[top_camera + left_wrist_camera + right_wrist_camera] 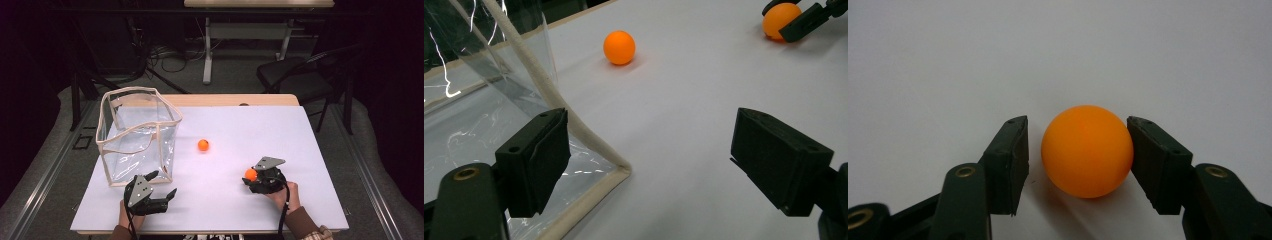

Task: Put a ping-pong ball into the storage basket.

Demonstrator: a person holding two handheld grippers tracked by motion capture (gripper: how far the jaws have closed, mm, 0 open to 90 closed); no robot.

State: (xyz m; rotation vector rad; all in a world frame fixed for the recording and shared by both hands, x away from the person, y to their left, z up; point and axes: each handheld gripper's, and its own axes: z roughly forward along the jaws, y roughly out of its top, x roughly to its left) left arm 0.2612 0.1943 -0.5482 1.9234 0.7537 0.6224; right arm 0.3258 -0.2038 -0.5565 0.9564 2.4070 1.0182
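Note:
An orange ball (1087,150) lies on the white table top between the jaws of my right gripper (1078,155). The right pad touches the ball and a thin gap separates the left pad from it. From above, that ball (250,174) and the right gripper (252,177) are at the front right. A second orange ball (203,145) (619,47) lies loose at the table's middle. My left gripper (162,184) (649,160) stands open and holds nothing, at the front left beside the bottom corner of a clear plastic bag (137,132) (549,95).
The clear bag with a cream rim stands upright and open-topped on the table's left half. The white table top (260,125) has a wooden edge at the back. A dark chair (300,75) and a desk frame stand behind the table.

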